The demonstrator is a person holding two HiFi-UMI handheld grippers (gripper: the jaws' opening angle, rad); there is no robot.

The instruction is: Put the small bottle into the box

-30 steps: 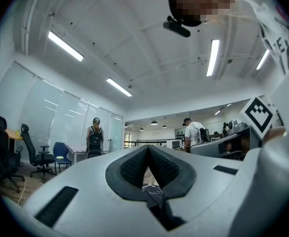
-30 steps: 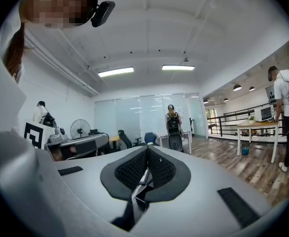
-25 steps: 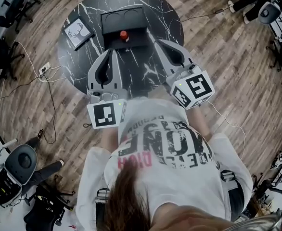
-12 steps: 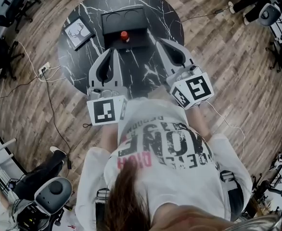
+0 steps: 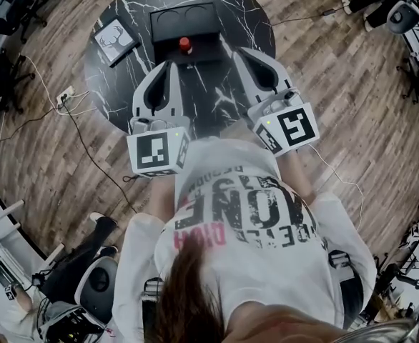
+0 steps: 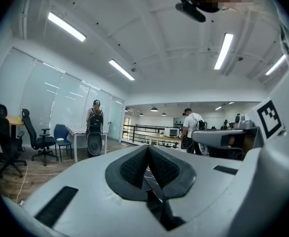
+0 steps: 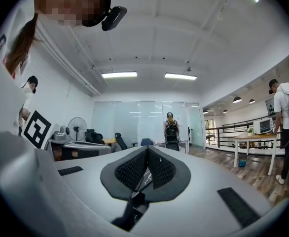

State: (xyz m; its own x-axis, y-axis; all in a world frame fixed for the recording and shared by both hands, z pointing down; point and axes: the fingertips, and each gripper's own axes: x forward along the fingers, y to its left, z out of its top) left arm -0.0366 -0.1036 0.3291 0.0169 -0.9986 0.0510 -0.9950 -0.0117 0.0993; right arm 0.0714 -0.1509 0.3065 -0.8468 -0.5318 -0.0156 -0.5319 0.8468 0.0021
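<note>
A wood-plank floor [image 5: 352, 98] fills the head view. A round black marble-patterned worktop [image 5: 120, 84] sits at the top of it. The person, in a white printed T-shirt [image 5: 245, 220], stands at the worktop's near edge and holds out both tools level over it.

The left claw [image 5: 169, 65] is clenched, its ribbed black pads meeting with nothing between them. The right claw [image 5: 238, 51] is clenched on nothing in the same way. The two are well apart, and each tool carries a cube with square markers at its near end.

A black box [image 5: 168, 18] lies open at the far side of the worktop, with two round hollows in its far half. A framed deer picture [image 5: 115, 40] lies flat to its left.

The small bottle [image 5: 185, 45], red-capped, stands upright at the box's near half, in front of the hollows. It is between the two claw tips and beyond them, touching neither.
</note>
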